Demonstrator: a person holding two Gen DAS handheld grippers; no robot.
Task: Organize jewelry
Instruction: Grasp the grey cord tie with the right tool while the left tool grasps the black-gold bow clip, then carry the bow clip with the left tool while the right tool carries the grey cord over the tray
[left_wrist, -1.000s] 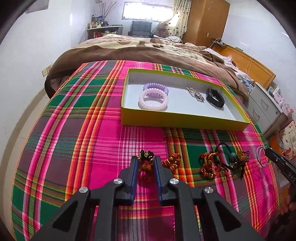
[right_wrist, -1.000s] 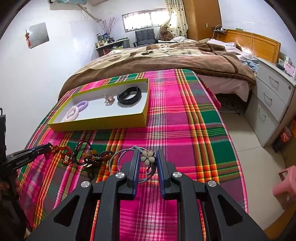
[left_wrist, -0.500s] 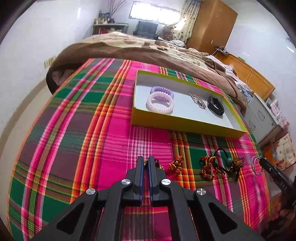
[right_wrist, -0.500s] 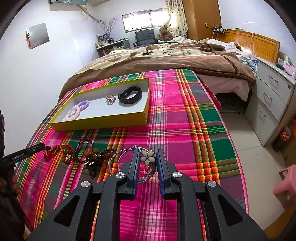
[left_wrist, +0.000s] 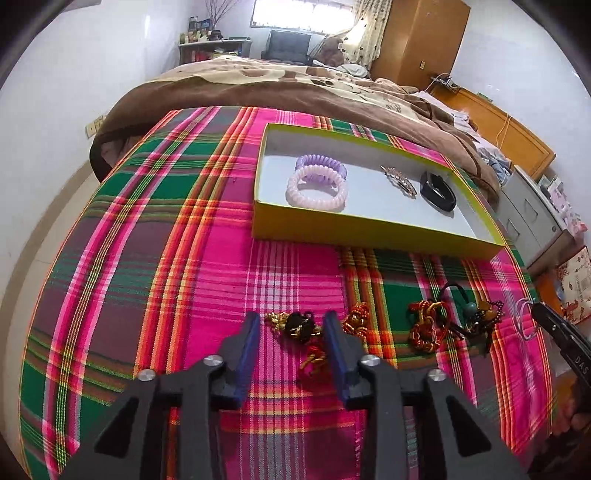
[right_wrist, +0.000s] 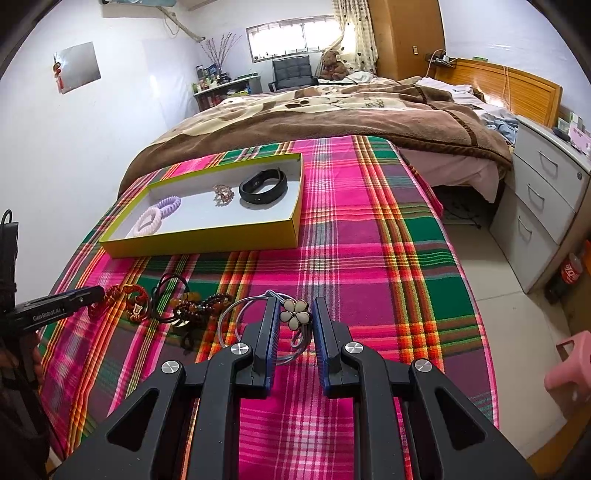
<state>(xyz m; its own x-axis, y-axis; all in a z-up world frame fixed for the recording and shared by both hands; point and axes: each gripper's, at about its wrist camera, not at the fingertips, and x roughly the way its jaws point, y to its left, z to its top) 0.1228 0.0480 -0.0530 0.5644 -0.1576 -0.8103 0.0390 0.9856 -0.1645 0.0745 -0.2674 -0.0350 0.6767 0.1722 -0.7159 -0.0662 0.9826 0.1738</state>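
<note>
A yellow tray (left_wrist: 369, 230) on the plaid cloth holds a pink coil band (left_wrist: 317, 189), a purple coil band (left_wrist: 323, 165), a brooch (left_wrist: 399, 179) and a black wristband (left_wrist: 437, 190). My left gripper (left_wrist: 292, 325) is open around a black-and-gold charm (left_wrist: 299, 326) lying on the cloth. Red-and-gold knots (left_wrist: 424, 325) and a beaded tangle (left_wrist: 476, 317) lie to its right. My right gripper (right_wrist: 294, 314) stands open around a cream flower on a wire necklace (right_wrist: 293, 314), not pressing it. The tray (right_wrist: 207, 242) also shows in the right wrist view.
The plaid cloth (right_wrist: 369, 229) covers a bed end; a brown blanket (right_wrist: 314, 118) lies behind the tray. Grey drawers (right_wrist: 543, 199) and a pink stool (right_wrist: 570, 363) stand on the floor to the right. A white wall (left_wrist: 55, 110) runs along the left.
My left gripper shut around the charm half a second ago, then opened wide; the charm lies on the cloth between its fingers. The right gripper has not moved.
</note>
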